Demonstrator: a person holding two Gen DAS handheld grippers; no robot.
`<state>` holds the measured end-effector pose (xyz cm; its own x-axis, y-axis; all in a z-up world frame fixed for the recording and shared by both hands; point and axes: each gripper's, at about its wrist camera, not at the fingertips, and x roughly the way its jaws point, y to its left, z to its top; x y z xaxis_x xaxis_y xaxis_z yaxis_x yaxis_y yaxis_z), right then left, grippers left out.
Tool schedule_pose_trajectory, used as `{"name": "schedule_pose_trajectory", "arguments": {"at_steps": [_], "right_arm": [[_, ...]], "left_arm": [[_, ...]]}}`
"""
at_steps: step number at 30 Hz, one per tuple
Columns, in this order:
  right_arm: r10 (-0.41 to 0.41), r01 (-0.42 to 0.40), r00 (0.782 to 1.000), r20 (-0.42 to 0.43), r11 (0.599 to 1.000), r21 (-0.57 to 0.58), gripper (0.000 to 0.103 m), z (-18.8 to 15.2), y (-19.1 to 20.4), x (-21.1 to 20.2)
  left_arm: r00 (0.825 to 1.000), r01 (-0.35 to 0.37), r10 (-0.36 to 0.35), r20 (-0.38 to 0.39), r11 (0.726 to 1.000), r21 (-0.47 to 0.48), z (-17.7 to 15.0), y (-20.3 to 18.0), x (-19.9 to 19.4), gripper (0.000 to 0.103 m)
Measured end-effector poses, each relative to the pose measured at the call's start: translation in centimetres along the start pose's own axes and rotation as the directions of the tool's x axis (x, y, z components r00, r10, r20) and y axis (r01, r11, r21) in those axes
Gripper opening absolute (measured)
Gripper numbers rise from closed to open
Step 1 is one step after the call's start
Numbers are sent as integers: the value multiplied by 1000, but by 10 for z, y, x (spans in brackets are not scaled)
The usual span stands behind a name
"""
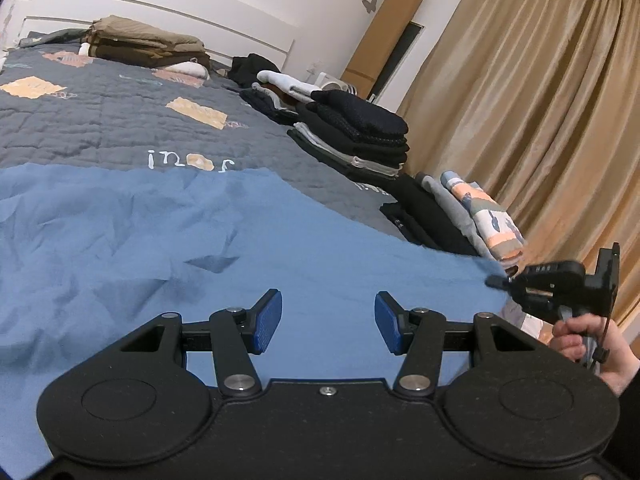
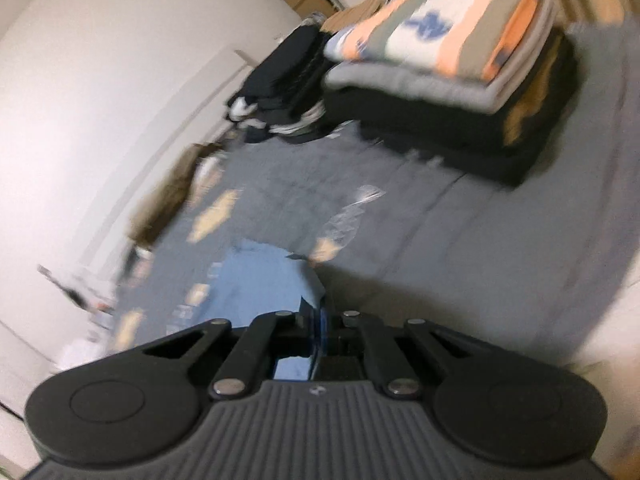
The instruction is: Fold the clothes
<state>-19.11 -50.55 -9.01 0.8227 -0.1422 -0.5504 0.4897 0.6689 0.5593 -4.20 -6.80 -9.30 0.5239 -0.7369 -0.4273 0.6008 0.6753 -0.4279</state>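
A blue garment (image 1: 168, 236) lies spread and wrinkled over the near part of the bed. My left gripper (image 1: 328, 322) hovers just above it, its blue pads (image 1: 266, 320) apart with nothing between them. At the right edge of the left wrist view, my right gripper (image 1: 498, 280) pinches the garment's corner, held by a person's hand (image 1: 580, 336). In the blurred right wrist view the right gripper (image 2: 320, 312) is shut on a lifted edge of the blue garment (image 2: 260, 272).
The grey quilted bedspread (image 1: 120, 116) stretches to a white headboard (image 1: 160, 16). Stacks of folded clothes line the bed's right side: a dark stack (image 1: 360, 132) and a patterned orange and white stack (image 1: 480, 216) (image 2: 440, 24). Folded tan bedding (image 1: 144, 40) lies by the headboard. Tan curtains (image 1: 540, 100) hang at right.
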Motion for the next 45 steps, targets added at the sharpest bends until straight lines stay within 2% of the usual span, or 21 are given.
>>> {"name": "schedule_pose_trajectory", "arguments": {"at_steps": [2,4,5,7,8,9,11,18,20,22,25,28,31,34,38,41,43,45], "right_arm": [[-114,109,993,-32,987,-117,4,-2,0,9],[-222,209,974,-45,957,-200,10,-4,-1,21],[-227,208,971,-72,956,-206,10,-3,-1,23],[-205,182,974,-98,961,-208,22,-1,2,20],[-203,182,976,-80,960,-214,27,0,6,14],[-199,181,978,-60,957,-225,37,2,11,8],[-184,174,983,-18,952,-251,44,5,21,-6],[-56,73,997,59,937,-343,58,6,71,-24],[5,8,999,34,930,-369,61,1,89,-18],[91,-94,995,-26,918,-386,63,-8,109,-6],[207,-239,971,-122,883,-404,63,-27,143,15],[319,-382,923,-216,831,-405,63,-47,179,37],[389,-484,873,-293,765,-424,63,-69,220,55],[437,-553,832,-341,704,-445,63,-89,256,64],[481,-623,781,-398,639,-451,63,-112,292,76],[511,-648,762,-399,611,-456,63,-125,294,70],[541,-665,747,-387,605,-437,63,-131,287,68],[538,-667,745,-393,610,-429,63,-131,285,73]], "left_arm": [[1000,1,-1,-4,1000,4,-1,-2,0,51],[1000,1,-1,-7,1000,10,-2,-4,-1,51],[1000,1,-1,-8,1000,13,-3,-5,-3,51],[1000,-3,3,-4,1000,19,-3,-5,-6,51],[1000,-5,5,-1,1000,21,-4,-5,-8,51],[1000,-8,8,2,1000,19,-4,-4,-10,51],[1000,-16,16,9,1000,14,-3,-3,-12,51],[998,-57,57,30,998,-2,1,3,-21,53],[996,-75,75,45,997,-7,4,9,-28,55],[993,-100,101,55,995,-21,6,17,-36,55],[984,-160,162,71,986,-43,9,36,-53,55],[963,-248,253,87,966,-70,16,62,-75,55],[932,-335,347,105,935,-116,25,89,-100,57],[889,-421,444,111,888,-183,35,123,-125,57],[830,-529,552,82,825,-198,48,165,-149,60],[796,-585,604,38,784,-210,59,204,-159,61],[790,-594,613,13,771,-229,67,230,-164,64],[788,-599,616,-14,760,-250,75,256,-165,64]]}}
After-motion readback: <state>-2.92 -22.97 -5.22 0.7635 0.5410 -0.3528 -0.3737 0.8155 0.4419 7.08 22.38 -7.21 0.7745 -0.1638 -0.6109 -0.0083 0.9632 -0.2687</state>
